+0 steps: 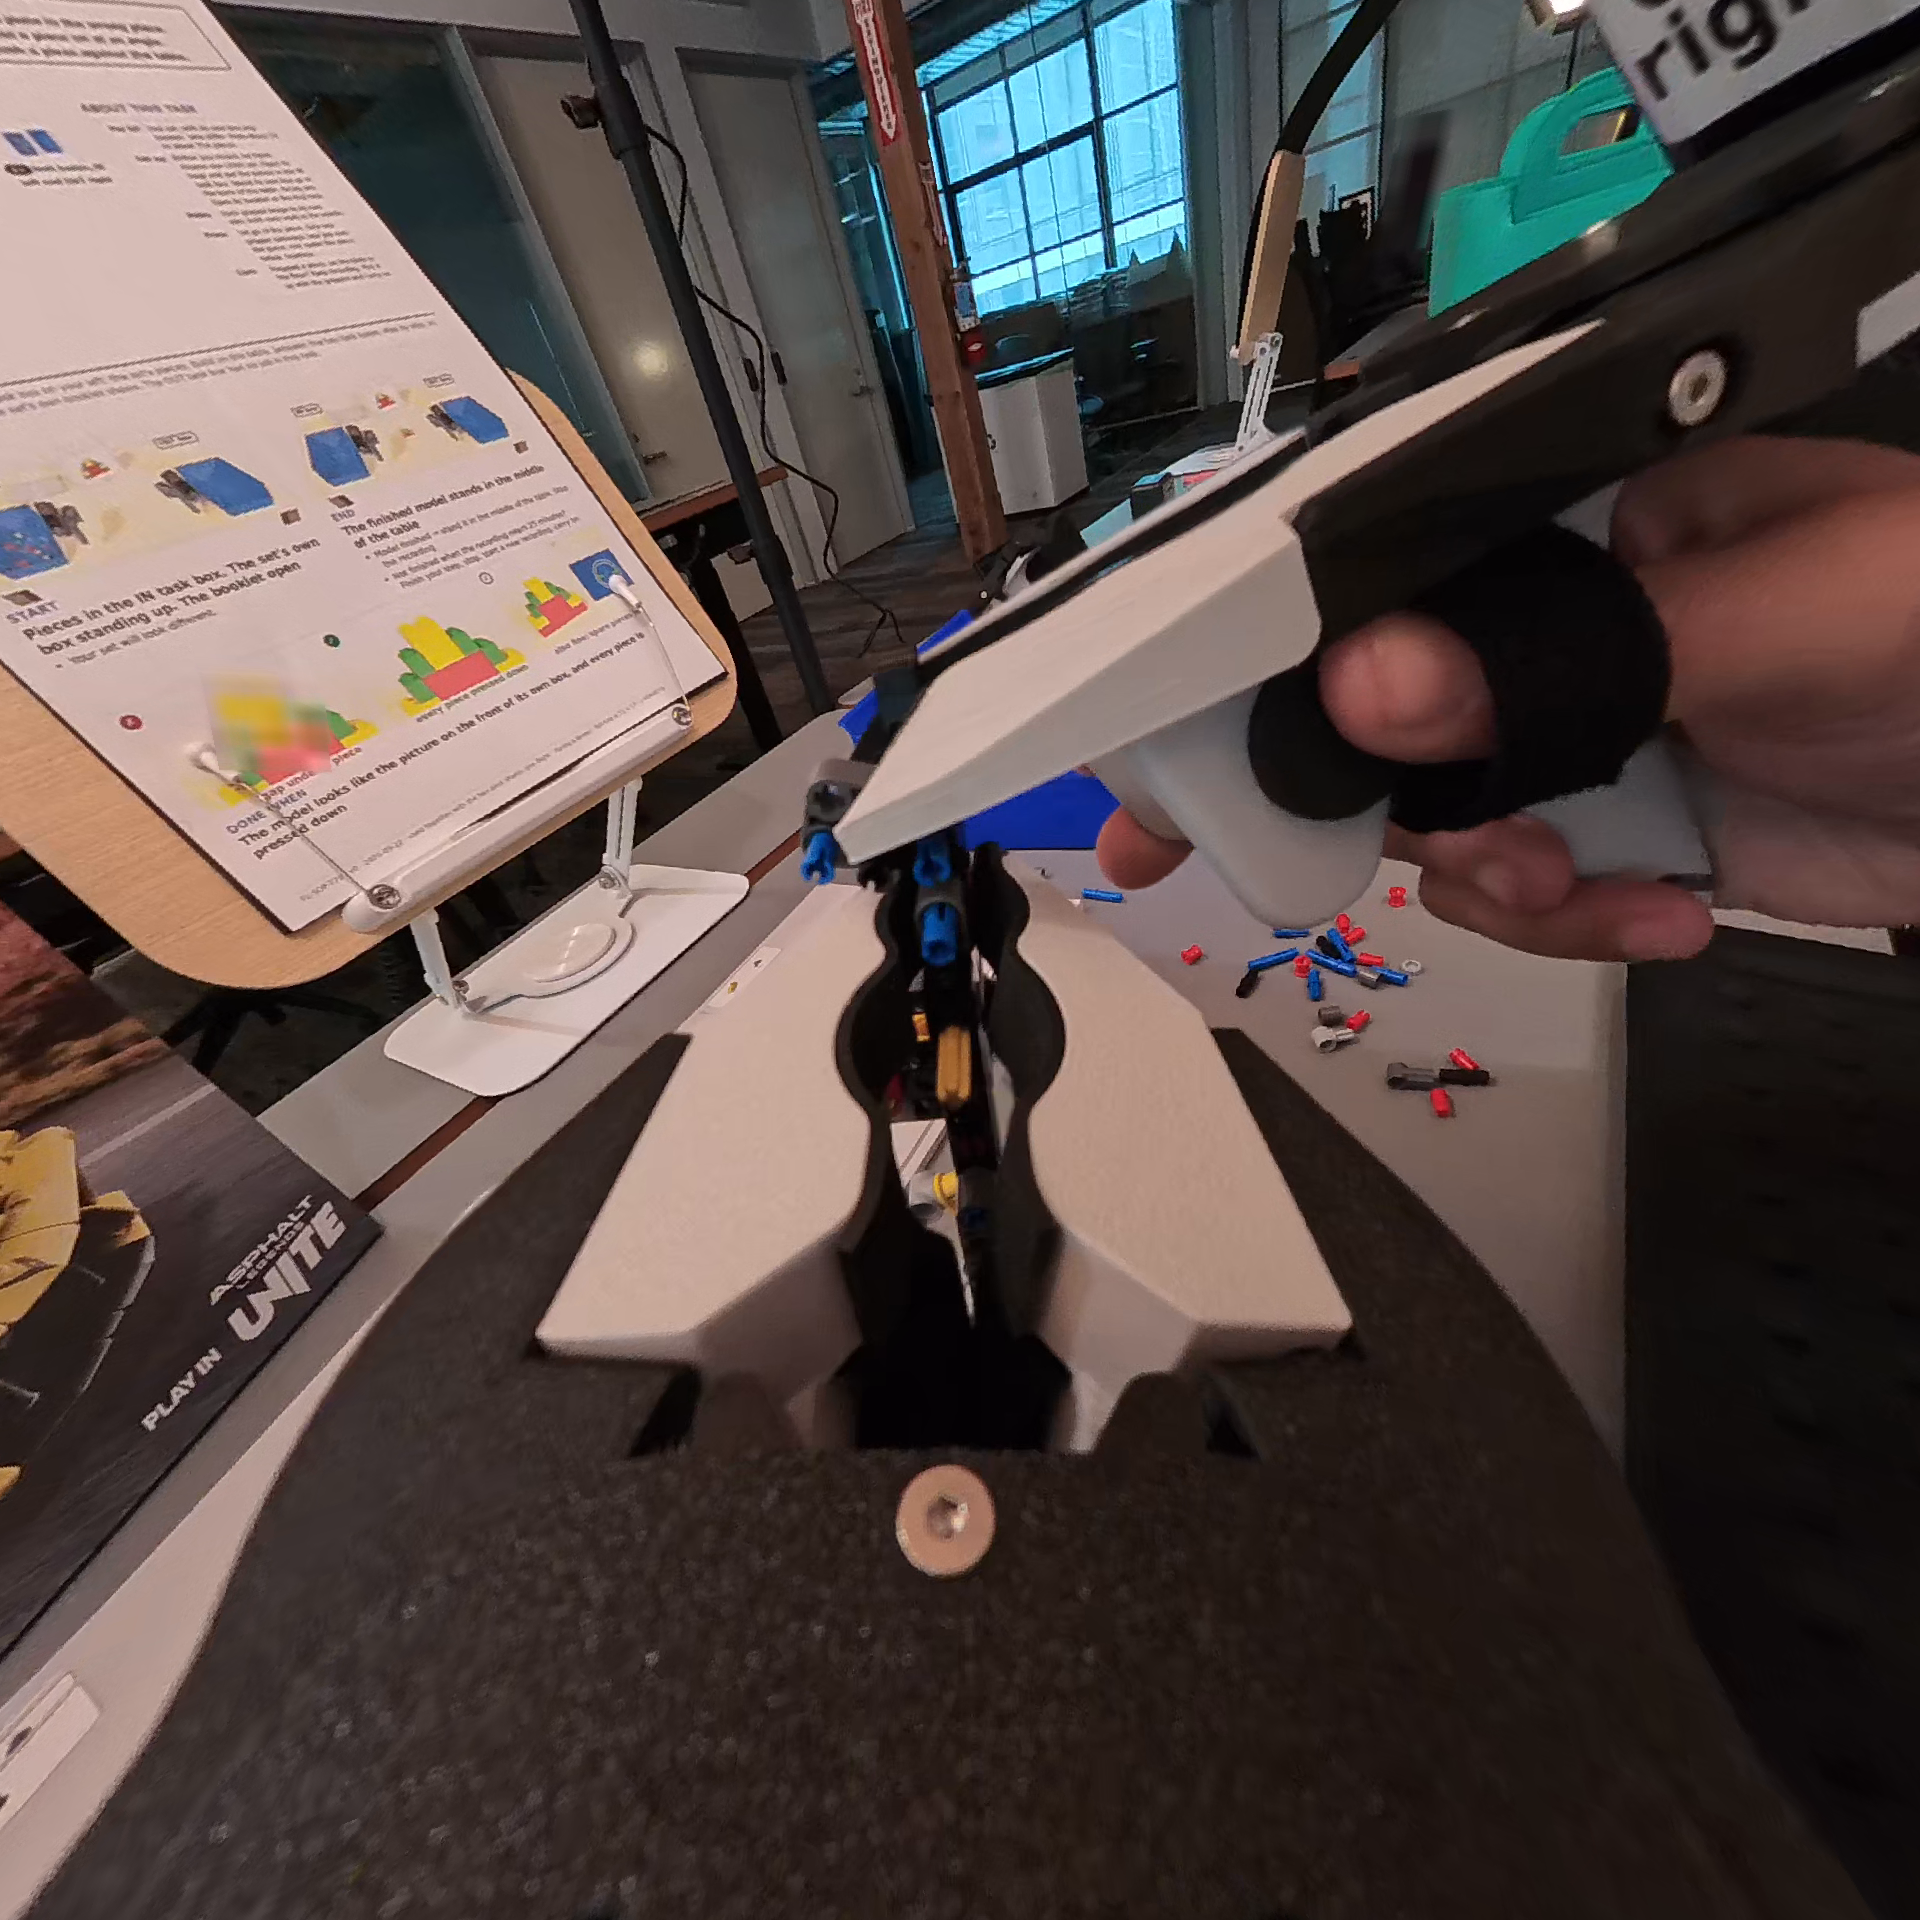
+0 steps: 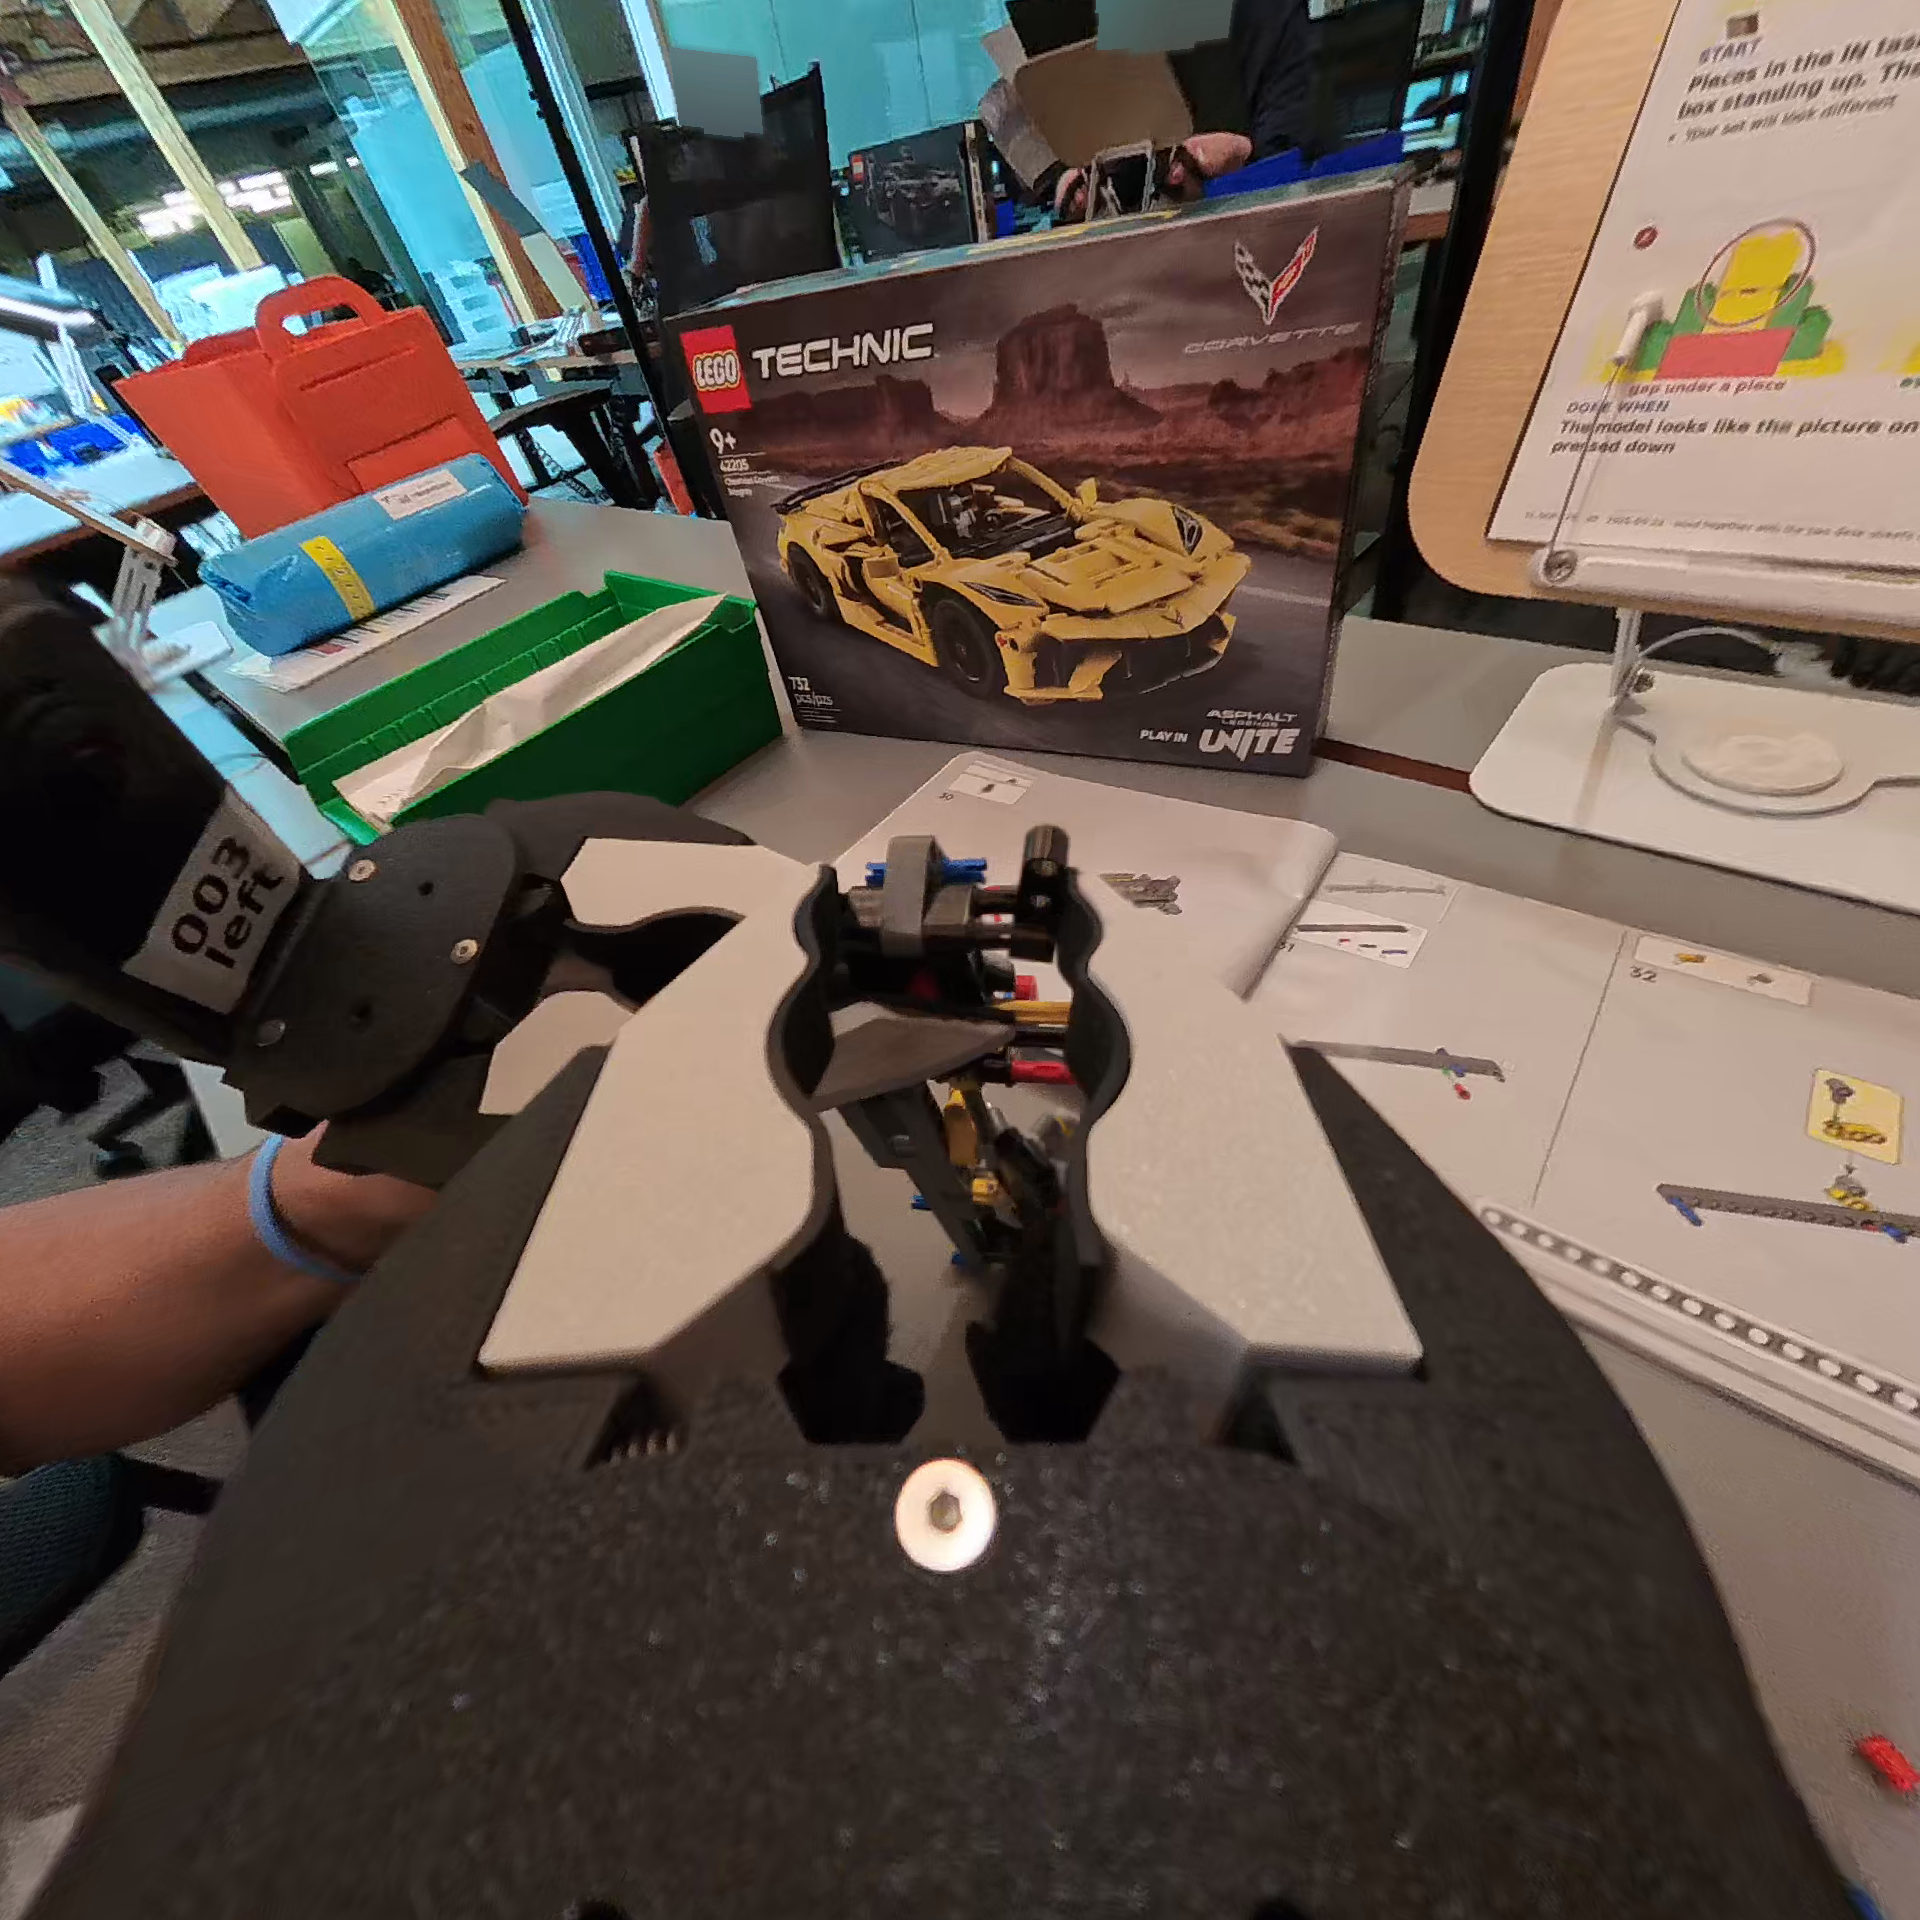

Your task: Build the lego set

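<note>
The left gripper (image 1: 940, 997) is clenched on a partly built lego assembly (image 1: 948, 977), a dark beam fitted with blue, yellow and red pins, held upright between its fingers (image 1: 748, 1122) above the table (image 1: 1538, 1164). The right gripper (image 2: 940, 997) grasps the same assembly from the opposite side; its fingers (image 2: 1195, 1132) close around the upper end, where a grey block and a black connector sit. In the right wrist view, the tip of the left gripper lies inside the right gripper's jaws, touching the assembly. Loose pins (image 1: 1340, 977) in red, blue, grey and black lie scattered toward the table's right edge. An open instruction booklet (image 2: 1558, 1039) lies flat on the table beneath the grippers. The set's box (image 2: 1039, 499) stands upright at the far edge, beside a green bin (image 2: 665, 717).
</note>
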A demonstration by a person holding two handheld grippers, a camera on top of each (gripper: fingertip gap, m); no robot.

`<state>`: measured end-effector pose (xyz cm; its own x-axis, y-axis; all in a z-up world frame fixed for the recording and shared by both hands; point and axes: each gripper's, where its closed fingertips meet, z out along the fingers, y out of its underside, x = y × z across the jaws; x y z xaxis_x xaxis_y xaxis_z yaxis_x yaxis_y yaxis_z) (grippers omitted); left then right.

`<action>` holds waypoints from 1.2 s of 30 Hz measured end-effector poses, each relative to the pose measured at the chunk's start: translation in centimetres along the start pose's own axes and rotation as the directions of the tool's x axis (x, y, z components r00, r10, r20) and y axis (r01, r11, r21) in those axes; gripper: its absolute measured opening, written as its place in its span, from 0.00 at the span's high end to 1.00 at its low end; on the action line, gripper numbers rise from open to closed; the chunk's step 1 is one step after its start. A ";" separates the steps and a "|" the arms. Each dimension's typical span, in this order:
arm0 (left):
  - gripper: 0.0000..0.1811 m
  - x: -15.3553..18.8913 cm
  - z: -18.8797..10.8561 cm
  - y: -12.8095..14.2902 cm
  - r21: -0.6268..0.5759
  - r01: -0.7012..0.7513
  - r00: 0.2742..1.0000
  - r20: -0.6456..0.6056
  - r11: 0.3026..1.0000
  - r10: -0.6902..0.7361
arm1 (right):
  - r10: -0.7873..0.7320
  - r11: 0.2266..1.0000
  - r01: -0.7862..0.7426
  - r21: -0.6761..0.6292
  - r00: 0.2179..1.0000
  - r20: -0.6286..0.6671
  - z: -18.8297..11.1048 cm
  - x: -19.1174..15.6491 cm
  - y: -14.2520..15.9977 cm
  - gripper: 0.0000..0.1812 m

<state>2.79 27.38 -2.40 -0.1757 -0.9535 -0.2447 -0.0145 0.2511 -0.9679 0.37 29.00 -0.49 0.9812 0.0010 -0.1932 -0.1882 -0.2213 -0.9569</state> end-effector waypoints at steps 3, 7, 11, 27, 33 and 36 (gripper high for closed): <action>0.97 0.2 0.1 0.0 -0.005 -0.009 1.000 -0.001 1.000 0.009 | 0.012 1.000 -0.012 -0.003 1.000 0.005 -0.2 0.2 0.1 0.78; 0.97 0.2 0.0 0.0 -0.015 -0.028 1.000 -0.001 1.000 0.028 | -0.068 0.998 0.068 -0.018 0.997 -0.035 -0.2 0.0 -0.1 0.78; 0.97 0.2 -0.1 0.0 -0.030 -0.047 0.999 -0.003 0.998 0.047 | -0.120 0.993 0.119 -0.015 0.992 -0.041 -0.1 -0.1 -0.2 0.78; 0.97 0.4 0.3 -0.1 -0.019 -0.059 0.998 0.037 0.998 0.060 | 0.054 0.997 -0.050 0.059 0.995 -0.078 0.1 1.0 -0.6 0.84; 0.97 0.7 0.5 -0.1 -0.009 -0.070 0.997 0.041 0.998 0.070 | 0.085 0.992 -0.082 0.091 0.996 -0.030 -0.4 1.1 -0.7 0.80; 0.97 0.8 0.5 -0.1 -0.005 -0.052 0.998 0.031 0.999 0.052 | 0.053 0.996 -0.049 0.073 0.997 -0.052 -0.6 1.0 -0.1 0.78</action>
<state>3.14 26.56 -2.55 -0.1453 -0.9439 -0.2967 -0.0101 0.3013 -0.9535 1.43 28.45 -0.42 0.9708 -0.0611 -0.2318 -0.2385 -0.1496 -0.9595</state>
